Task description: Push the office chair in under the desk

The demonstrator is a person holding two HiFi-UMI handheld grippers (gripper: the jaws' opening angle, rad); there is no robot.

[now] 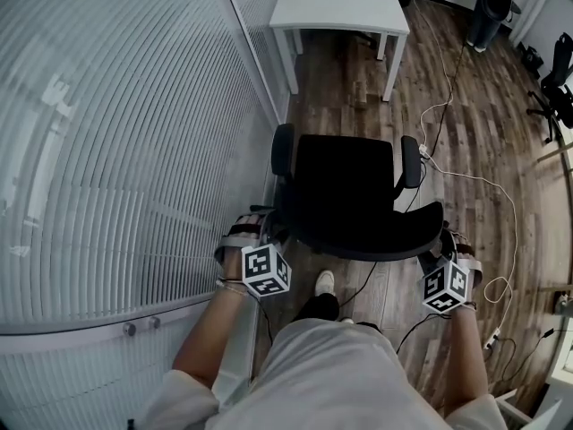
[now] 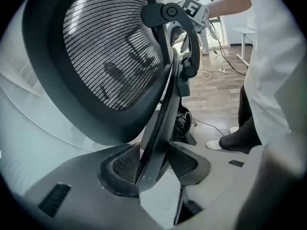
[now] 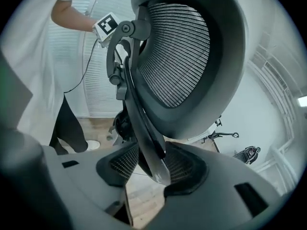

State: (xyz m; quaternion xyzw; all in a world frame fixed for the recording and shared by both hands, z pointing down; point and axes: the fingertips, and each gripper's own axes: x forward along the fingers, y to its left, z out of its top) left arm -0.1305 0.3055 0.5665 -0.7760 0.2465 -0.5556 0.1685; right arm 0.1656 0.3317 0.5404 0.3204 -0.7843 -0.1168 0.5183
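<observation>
A black office chair (image 1: pixel 345 191) stands on the wood floor, its seat facing a white desk (image 1: pixel 340 9) farther ahead. My left gripper (image 1: pixel 260 231) is at the left edge of the backrest and my right gripper (image 1: pixel 445 240) at the right edge. In the left gripper view the mesh backrest (image 2: pixel 110 56) fills the frame, and its black frame edge runs between the left gripper's (image 2: pixel 156 169) open jaws. In the right gripper view the backrest (image 3: pixel 187 56) stands the same way, its edge between the right gripper's (image 3: pixel 151 169) open jaws. Nothing shows the pads pressing on it.
A glass wall with blinds (image 1: pixel 116 150) runs along the left, close to the chair. White cables (image 1: pixel 483 186) trail over the floor on the right. Other chairs (image 1: pixel 555 88) stand at the far right. The person's shoe (image 1: pixel 325 282) is just behind the chair.
</observation>
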